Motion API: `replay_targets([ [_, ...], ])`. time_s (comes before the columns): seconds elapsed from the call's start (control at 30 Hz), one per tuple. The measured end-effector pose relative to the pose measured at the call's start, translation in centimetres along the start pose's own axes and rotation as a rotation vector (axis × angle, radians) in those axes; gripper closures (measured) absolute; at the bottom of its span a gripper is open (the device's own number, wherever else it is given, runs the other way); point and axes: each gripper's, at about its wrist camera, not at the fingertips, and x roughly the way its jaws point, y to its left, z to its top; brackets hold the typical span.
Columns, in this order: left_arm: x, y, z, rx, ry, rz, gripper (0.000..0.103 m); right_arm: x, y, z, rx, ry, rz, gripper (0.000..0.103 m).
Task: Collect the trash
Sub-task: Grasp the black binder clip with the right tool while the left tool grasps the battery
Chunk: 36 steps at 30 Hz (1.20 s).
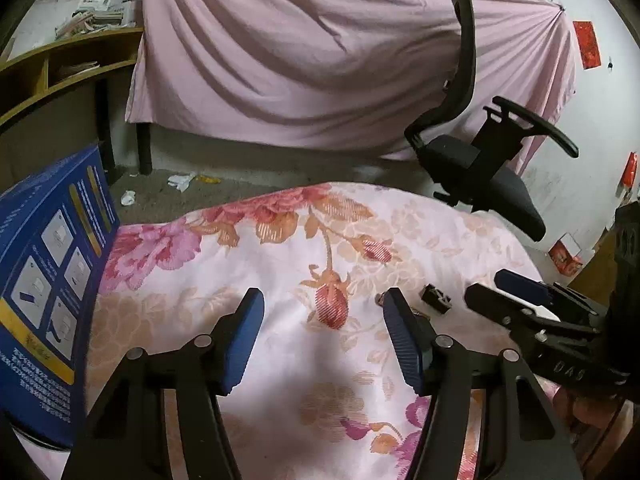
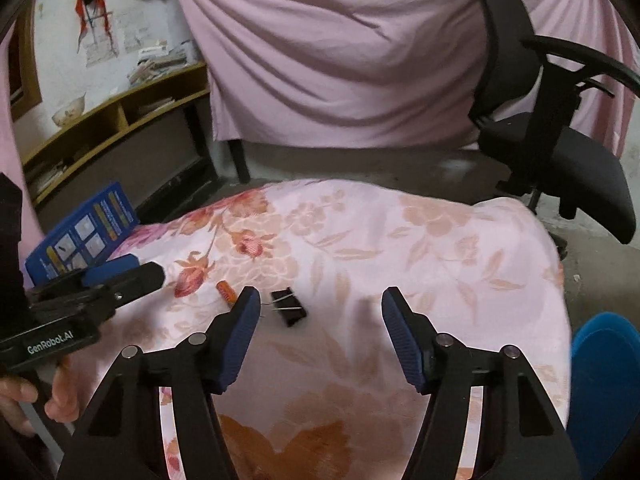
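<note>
A black binder clip (image 2: 289, 306) and a small orange cylinder (image 2: 225, 292) lie on the floral cloth (image 2: 420, 248) covering the table. The clip also shows in the left wrist view (image 1: 436, 298). My right gripper (image 2: 316, 336) is open and empty, its left fingertip just beside the orange cylinder and the clip. It shows from the side in the left wrist view (image 1: 516, 296). My left gripper (image 1: 324, 336) is open and empty above the cloth (image 1: 280, 264), left of the clip. It shows from the side in the right wrist view (image 2: 120, 276).
A blue box (image 1: 48, 296) stands at the table's left edge, also in the right wrist view (image 2: 80, 236). A black office chair (image 1: 480, 152) stands beyond the table. A pink sheet (image 1: 320, 48) hangs behind. Paper scraps (image 1: 182, 180) lie on the floor. A blue bin (image 2: 604, 380) is at right.
</note>
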Motion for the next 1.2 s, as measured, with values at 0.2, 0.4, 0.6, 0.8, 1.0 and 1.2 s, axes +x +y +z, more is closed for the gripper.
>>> replay_targets([
  [0.2, 0.9, 0.3, 0.2, -0.019, 0.03, -0.008, 0.049, 2.7, 0.7, 0.5, -0.002, 0.093, -0.003, 0.05],
  [0.4, 1.6, -0.3, 0.3, -0.016, 0.053, -0.034, 0.049, 3.1, 0.8, 0.2, -0.019, 0.119, 0.01, 0.082],
  [0.6, 2.0, -1.1, 0.3, 0.024, 0.066, -0.065, 0.049, 2.5, -0.2, 0.1, 0.033, 0.096, 0.024, 0.088],
  [0.8, 2.9, -2.2, 0.3, 0.084, 0.102, -0.101, 0.049, 1.3, -1.8, -0.1, 0.088, 0.072, 0.009, 0.088],
  [1.0, 4.0, -4.7, 0.0, 0.185, 0.129, -0.083, 0.049, -0.8, -3.7, -0.8, 0.133, 0.046, -0.035, 0.088],
  [1.2, 5.5, -6.6, -0.2, 0.251, 0.148, -0.043, 0.05, -2.0, -5.1, -1.6, 0.163, 0.032, -0.057, 0.088],
])
